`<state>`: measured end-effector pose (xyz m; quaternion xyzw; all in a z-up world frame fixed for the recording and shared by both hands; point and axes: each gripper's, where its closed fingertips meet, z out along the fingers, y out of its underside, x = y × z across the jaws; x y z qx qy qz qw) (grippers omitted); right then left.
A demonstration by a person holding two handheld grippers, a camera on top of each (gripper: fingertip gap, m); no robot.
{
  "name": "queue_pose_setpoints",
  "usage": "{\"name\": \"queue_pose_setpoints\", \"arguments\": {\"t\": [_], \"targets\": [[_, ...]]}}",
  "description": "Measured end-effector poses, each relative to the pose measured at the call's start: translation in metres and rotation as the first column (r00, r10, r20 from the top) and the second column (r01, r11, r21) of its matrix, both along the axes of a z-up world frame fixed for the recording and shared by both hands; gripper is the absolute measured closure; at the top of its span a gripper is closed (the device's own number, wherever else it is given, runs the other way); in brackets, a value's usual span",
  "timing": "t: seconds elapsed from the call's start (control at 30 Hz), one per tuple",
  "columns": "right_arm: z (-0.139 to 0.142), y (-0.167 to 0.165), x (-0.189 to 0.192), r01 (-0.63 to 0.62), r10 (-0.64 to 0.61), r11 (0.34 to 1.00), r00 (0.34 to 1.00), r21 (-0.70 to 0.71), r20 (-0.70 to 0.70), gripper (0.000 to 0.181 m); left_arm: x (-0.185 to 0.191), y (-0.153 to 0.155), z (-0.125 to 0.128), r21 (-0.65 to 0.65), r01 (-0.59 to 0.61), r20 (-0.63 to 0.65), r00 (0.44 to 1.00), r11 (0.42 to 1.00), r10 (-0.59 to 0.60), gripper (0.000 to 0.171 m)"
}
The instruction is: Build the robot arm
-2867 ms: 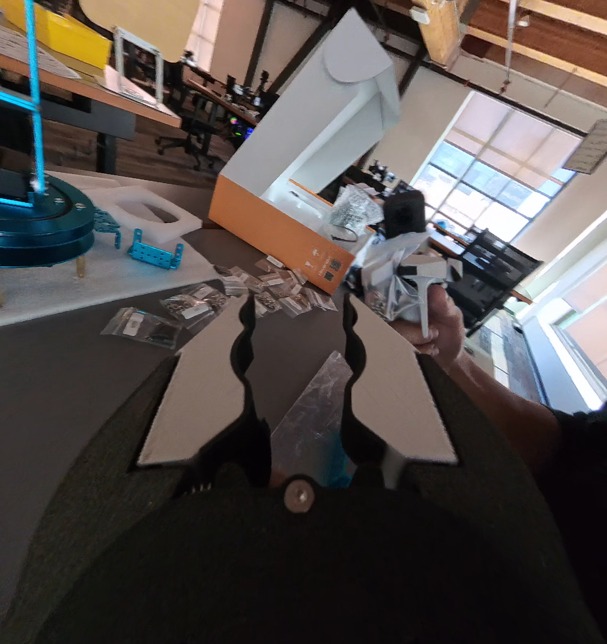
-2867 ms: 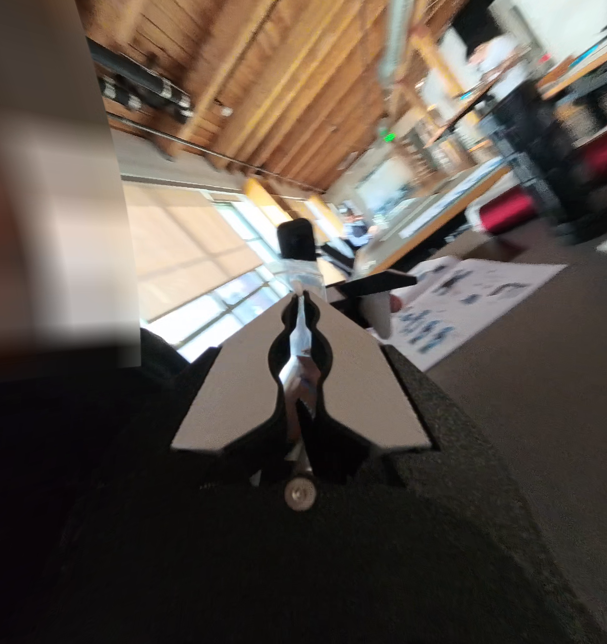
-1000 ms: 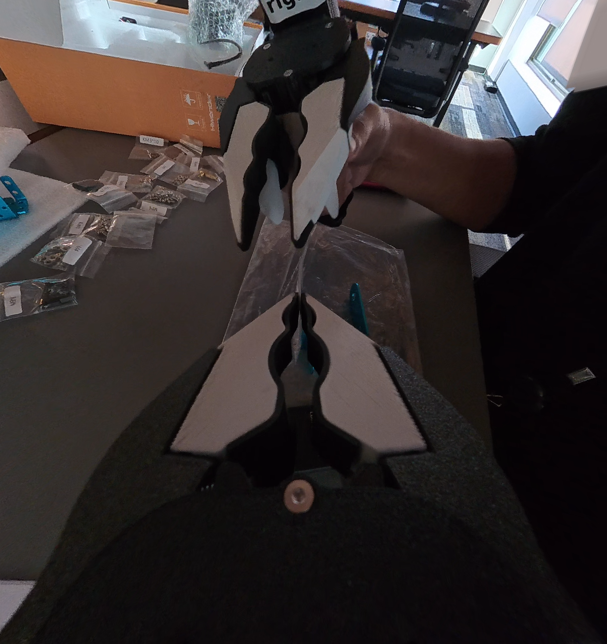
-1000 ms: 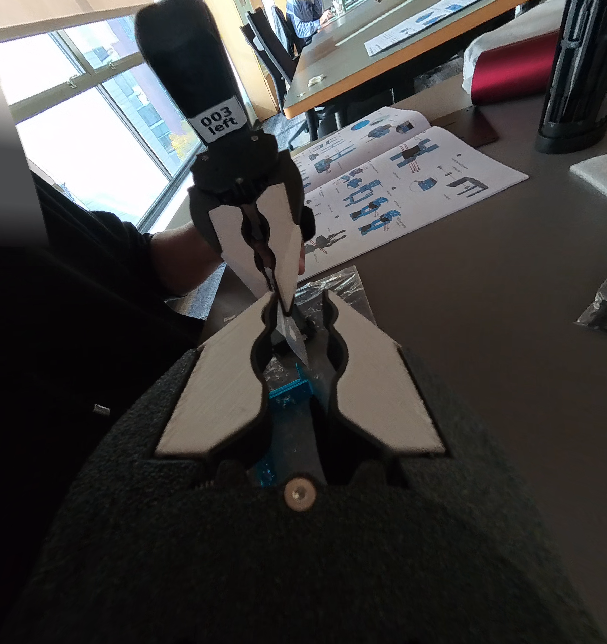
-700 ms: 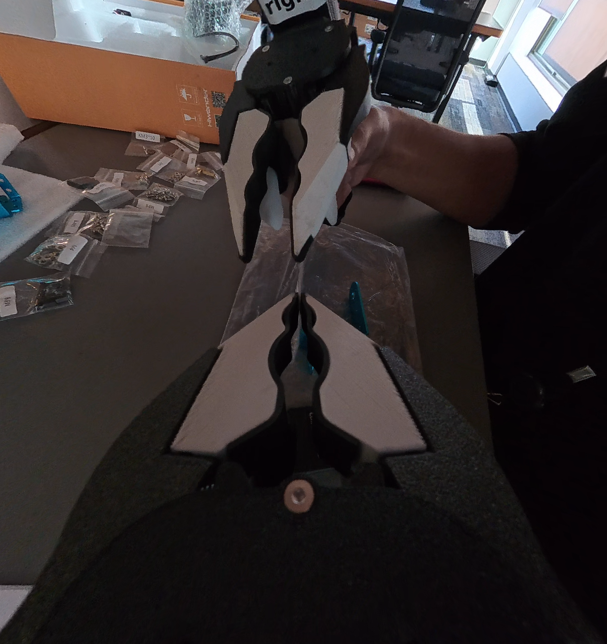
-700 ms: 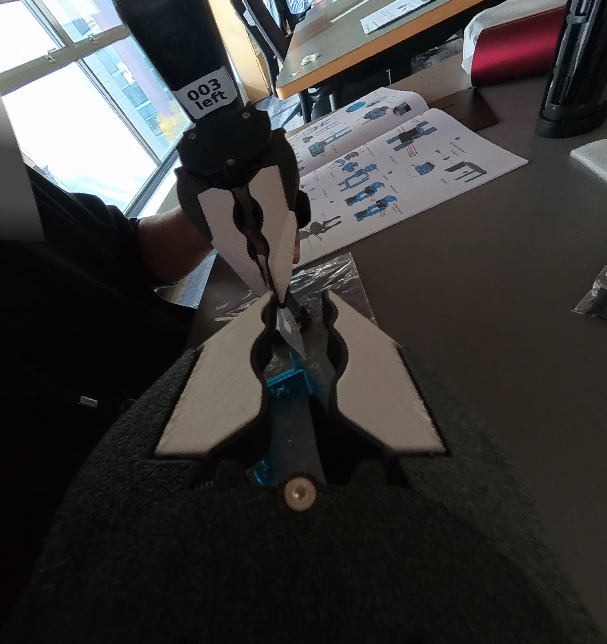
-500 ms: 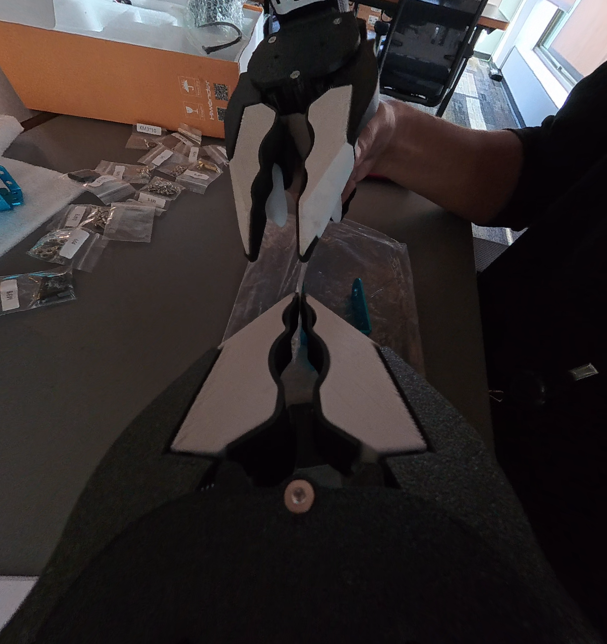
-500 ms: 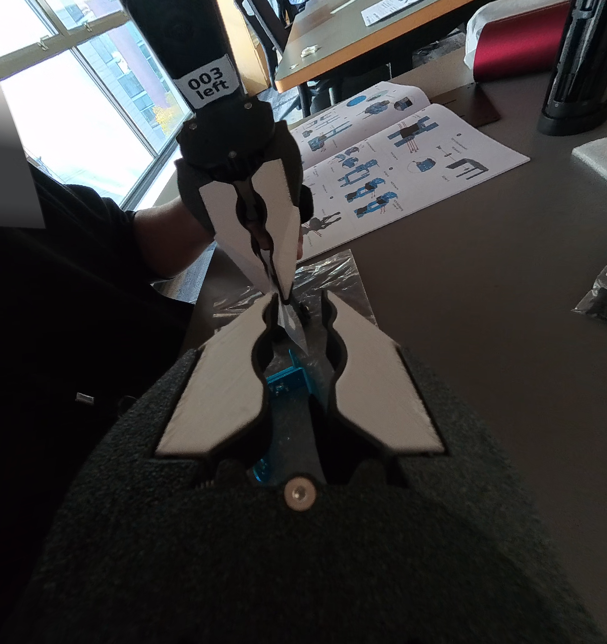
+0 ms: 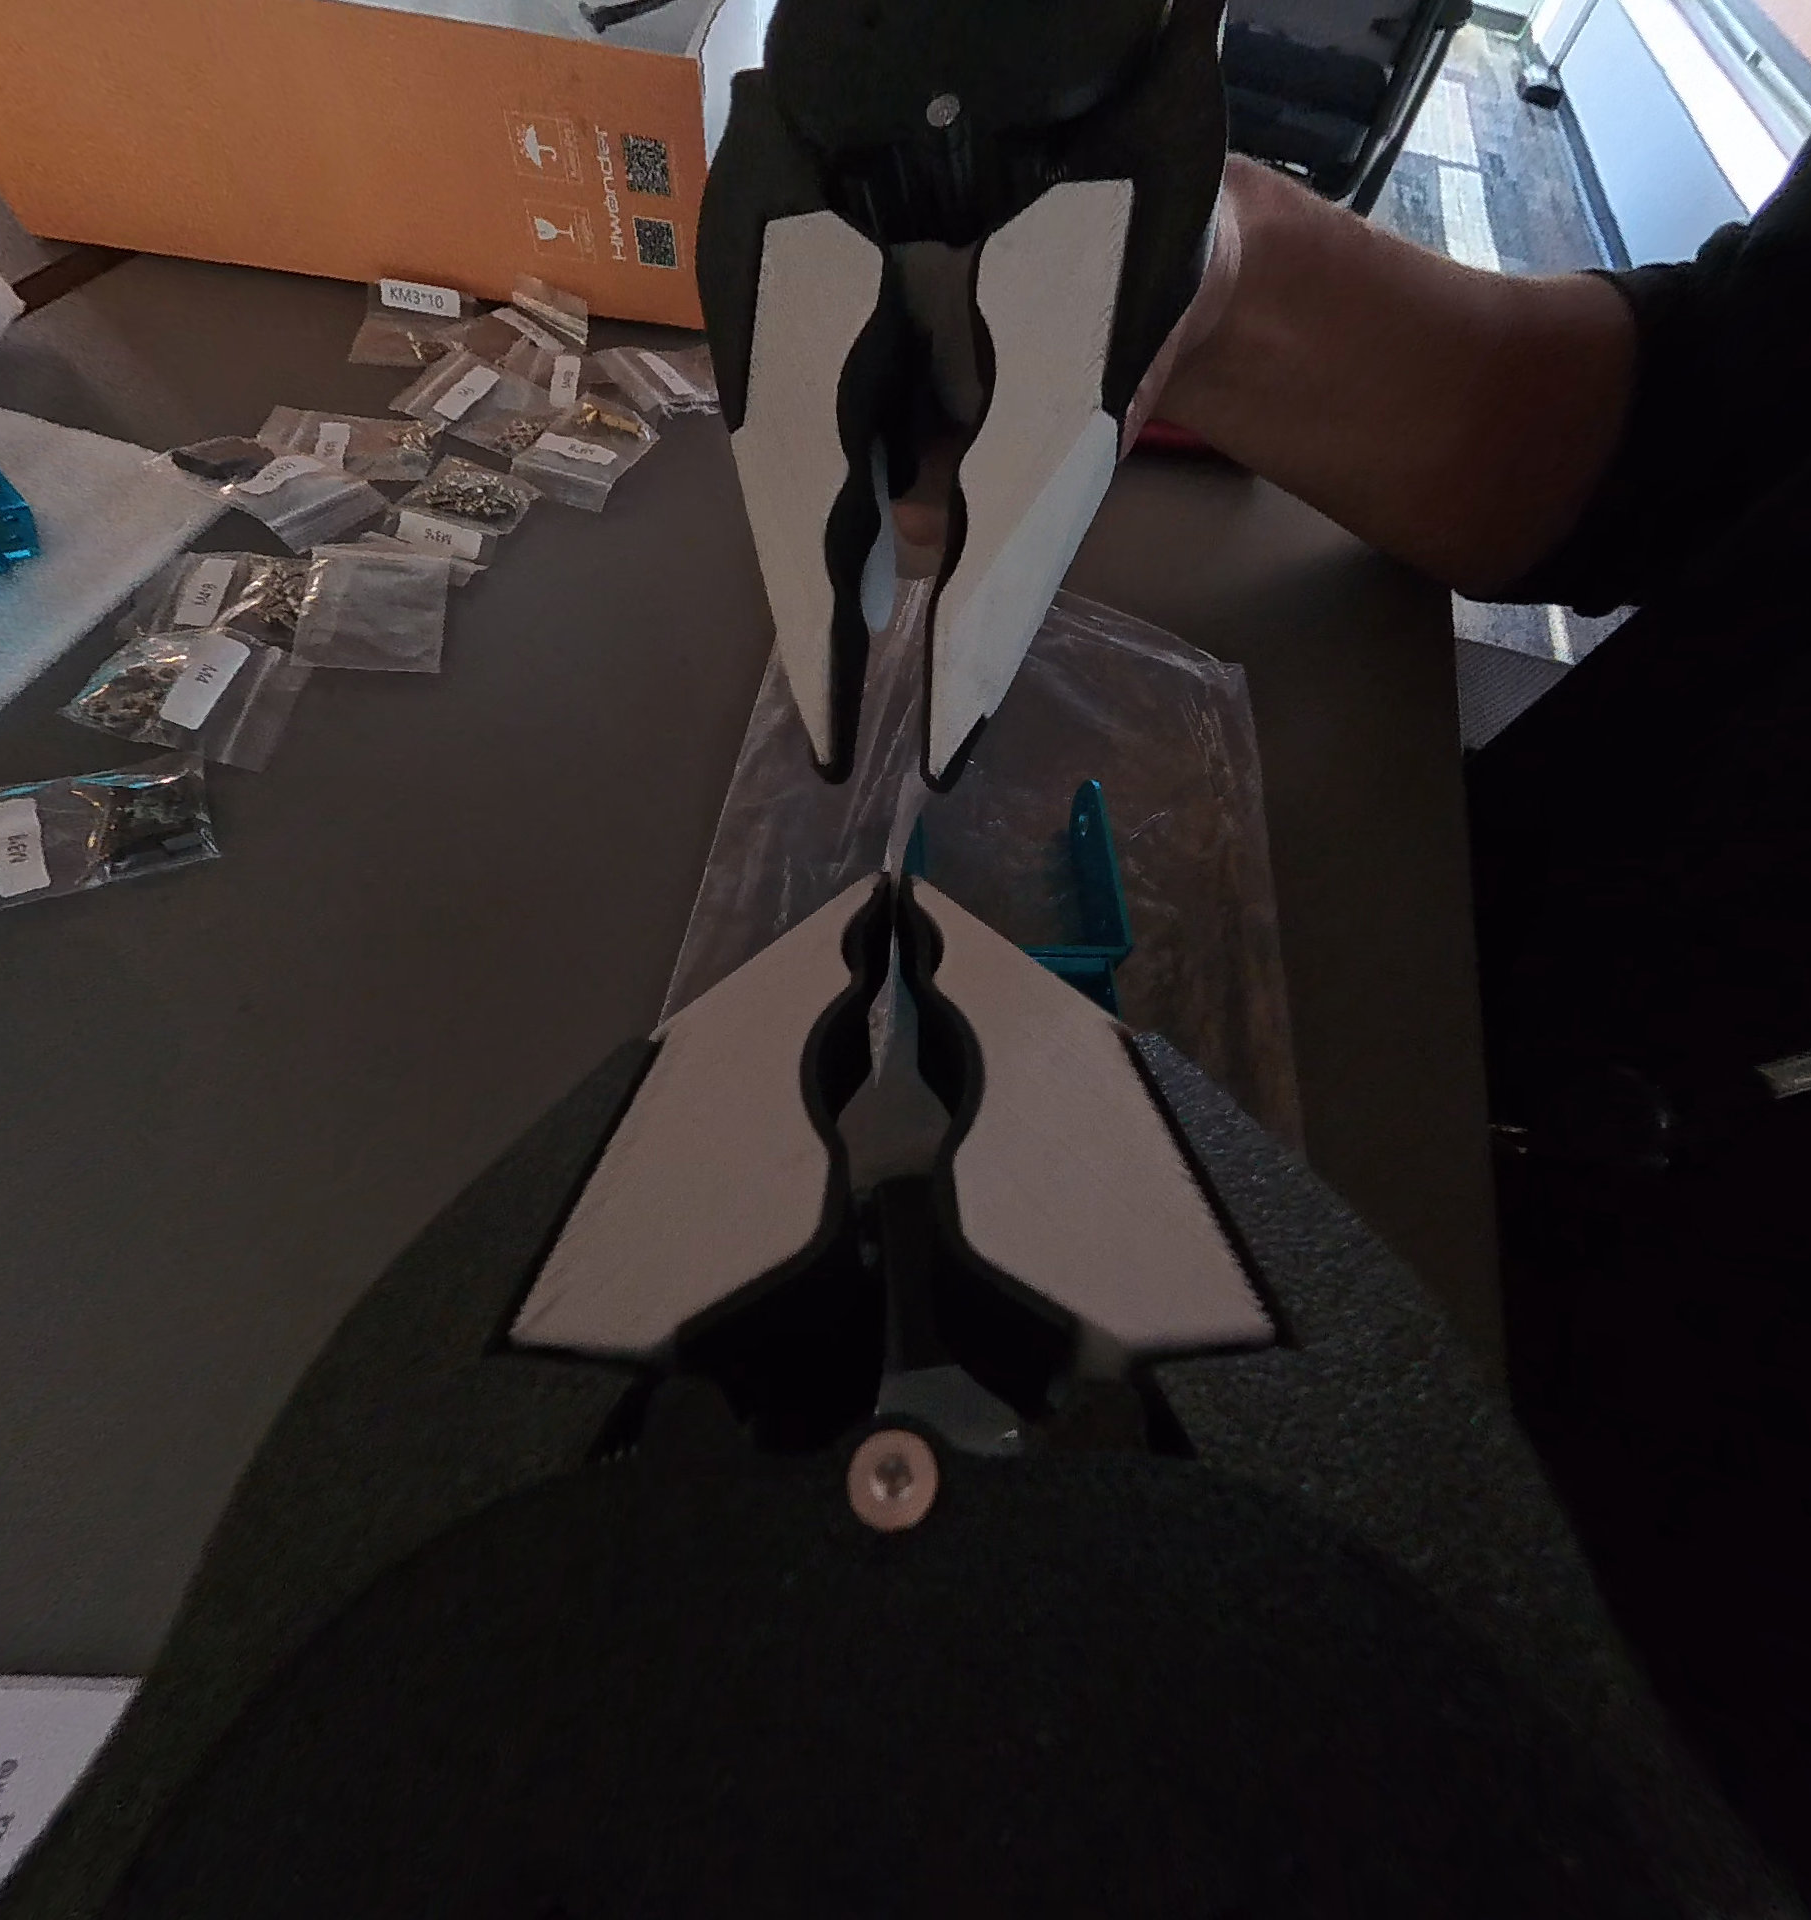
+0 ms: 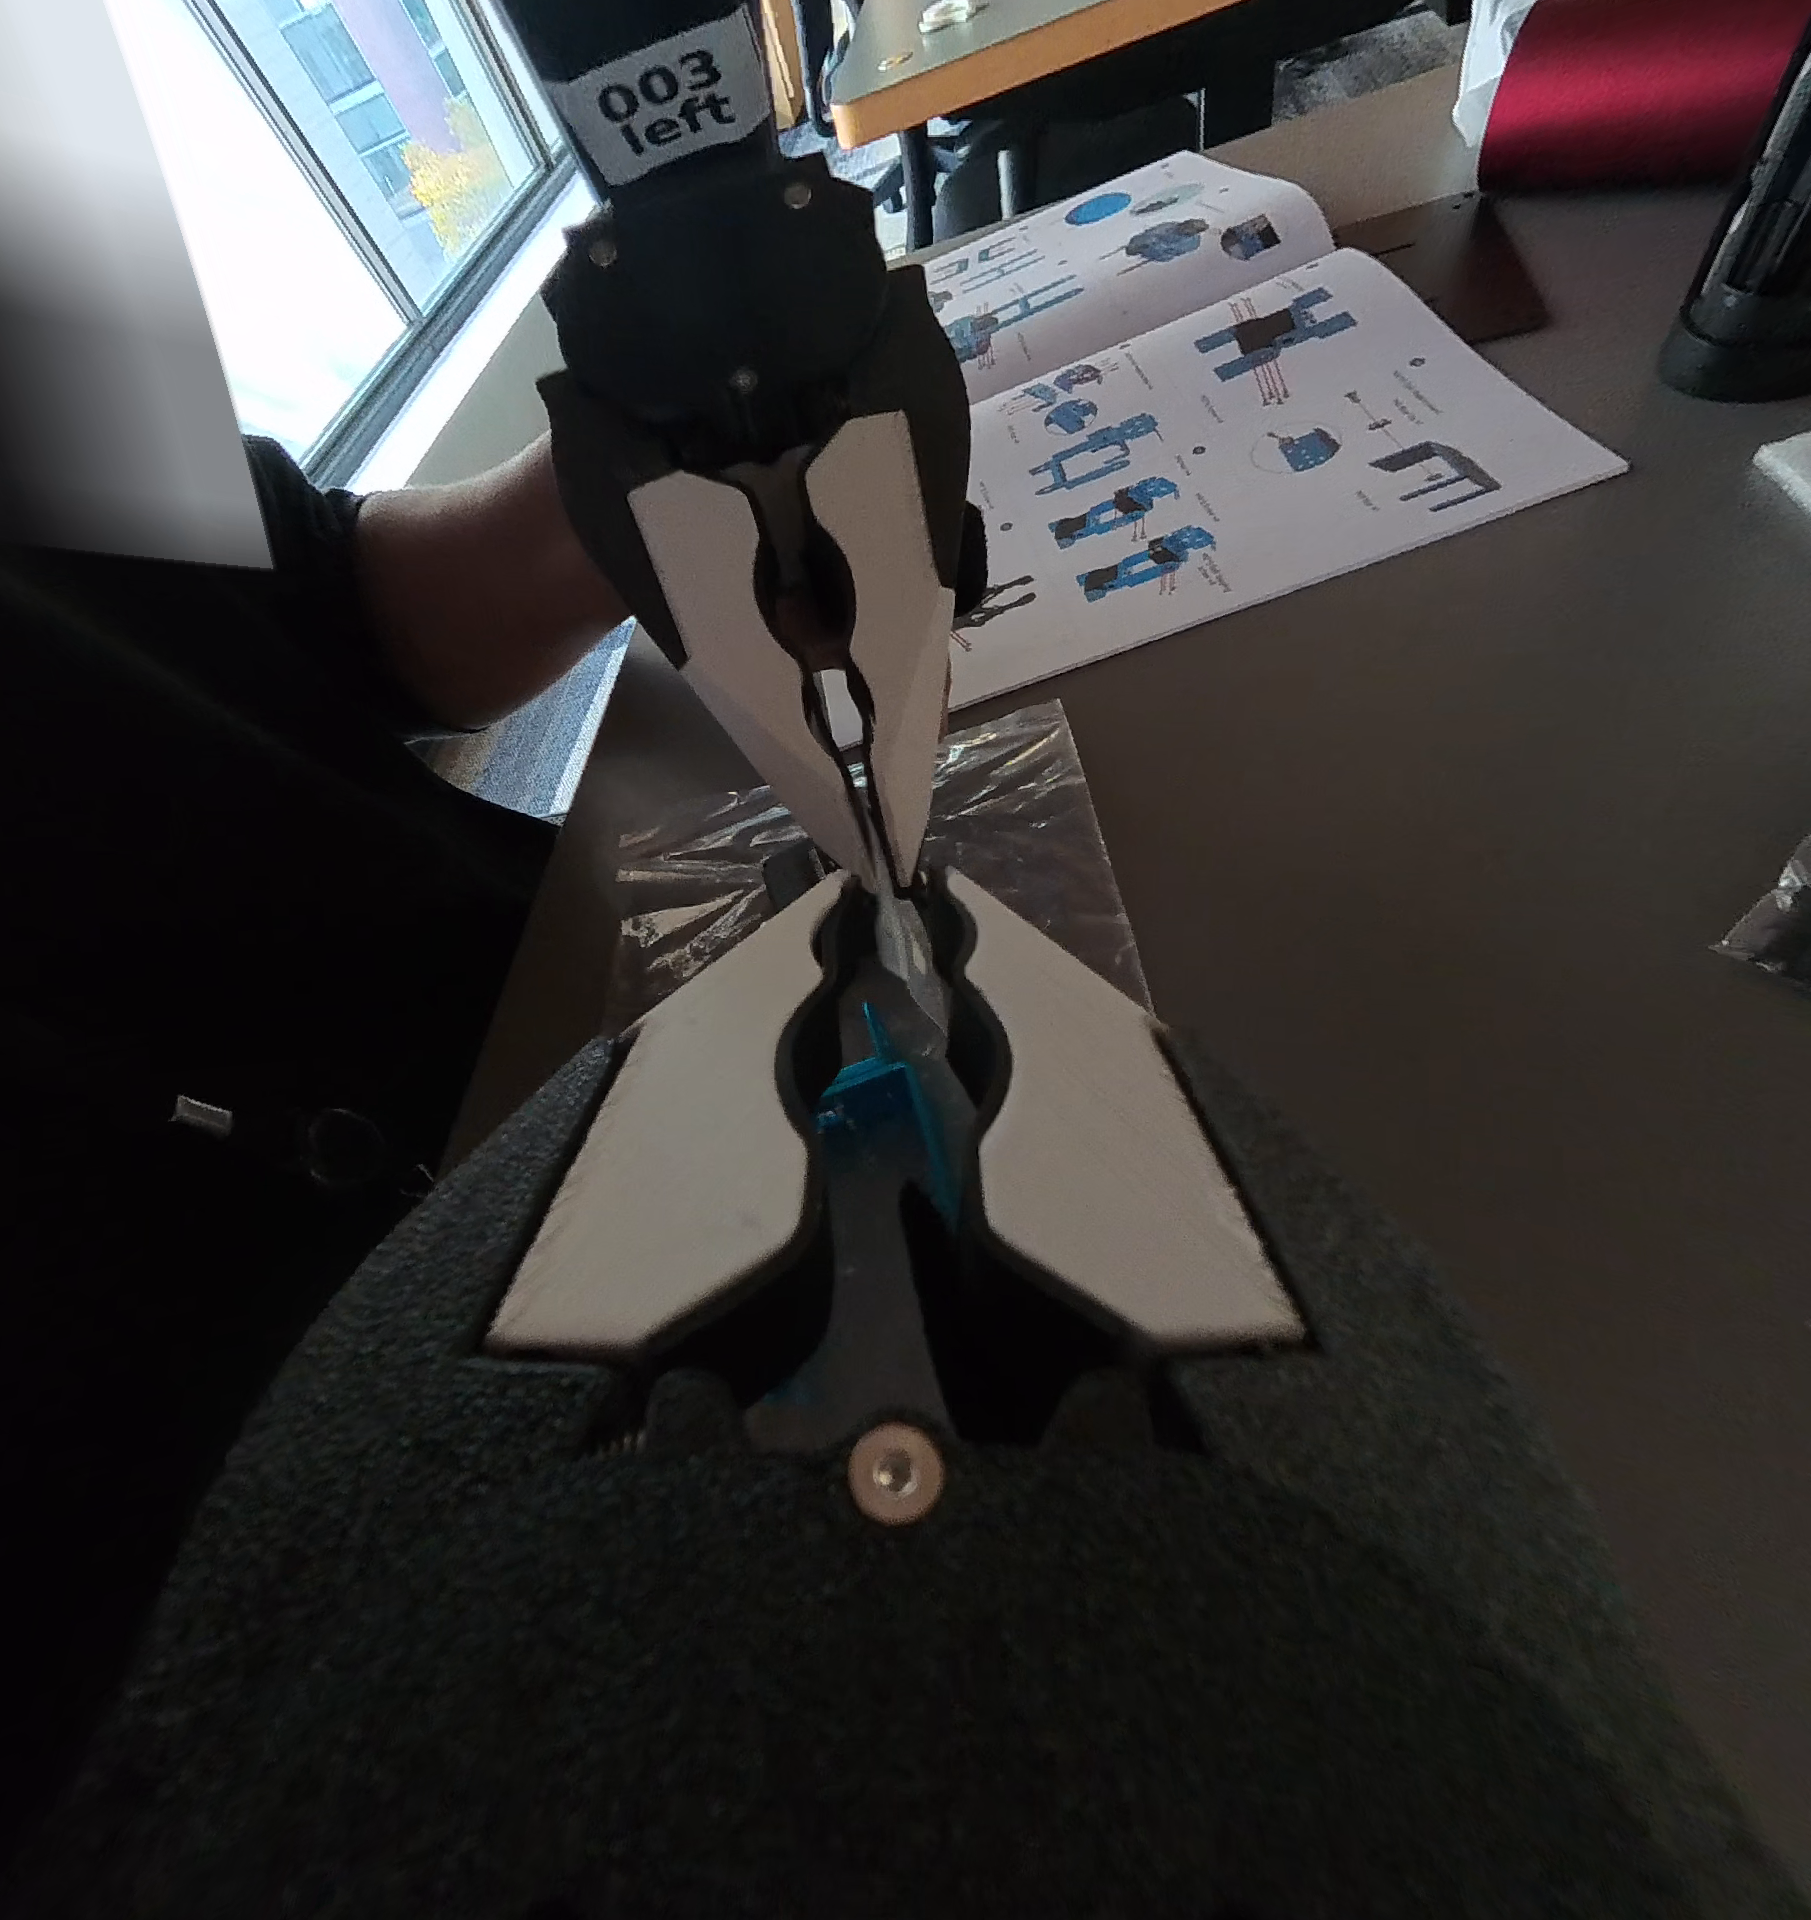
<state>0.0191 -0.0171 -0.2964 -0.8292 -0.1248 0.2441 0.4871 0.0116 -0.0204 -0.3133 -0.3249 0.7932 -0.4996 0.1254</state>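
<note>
A clear plastic bag (image 9: 1119, 727) lies on the dark table with a blue metal bracket (image 9: 1093, 883) inside it. My left gripper (image 9: 893, 881) is shut on a raised fold of the bag's film. My right gripper (image 9: 880, 777) faces it tip to tip from above, jaws slightly apart. In the right wrist view, the right gripper (image 10: 896, 881) is open with the bag's film (image 10: 1036, 810) standing between its fingers and the blue bracket (image 10: 870, 1112) below. The left gripper (image 10: 880, 868) pinches the same film just ahead of it.
An orange box (image 9: 309, 135) stands at the back. Several small bags of hardware (image 9: 381, 520) lie left of the bag, next to white foam (image 9: 7, 665). An open instruction booklet (image 10: 1296, 416) lies beyond. A person's forearm (image 9: 1400, 364) reaches in from the right. Less than 4 cm separates the two grippers' tips.
The two grippers have drawn closer, tip to tip. The right jaws have narrowed around the film. The left stays shut on the bag; 2.9 s ago it was open and the right held the bag.
</note>
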Motion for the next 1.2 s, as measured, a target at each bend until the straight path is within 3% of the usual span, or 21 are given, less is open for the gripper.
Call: {"name": "queue_pose_setpoints", "arguments": {"t": [0.27,0.43,0.57,0.73,1.2], "targets": [[-0.001,-0.002,0.002,-0.013,0.018,0.999,0.995,-0.048,0.100,0.171,0.002,0.006,-0.002,0.060,-0.015,0.034,0.999,0.998,0.013,0.171],[0.001,-0.004,0.002,-0.067,0.084,0.990,0.987,-0.127,0.136,0.172,0.003,0.009,-0.008,0.218,-0.015,0.117,0.993,0.976,-0.011,0.171],[-0.003,-0.006,0.002,-0.122,0.169,0.968,0.963,-0.221,0.208,0.172,0.005,0.009,-0.008,0.383,-0.028,0.216,0.975,0.923,-0.060,0.171],[-0.003,-0.005,0.000,-0.166,0.234,0.945,0.945,-0.281,0.227,0.172,0.009,0.010,-0.009,0.577,-0.064,0.303,0.943,0.814,-0.140,0.171],[-0.019,-0.008,-0.002,-0.192,0.287,0.916,0.928,-0.353,0.239,0.177,0.006,0.008,-0.013,0.662,-0.077,0.331,0.922,0.745,-0.198,0.171]]}}
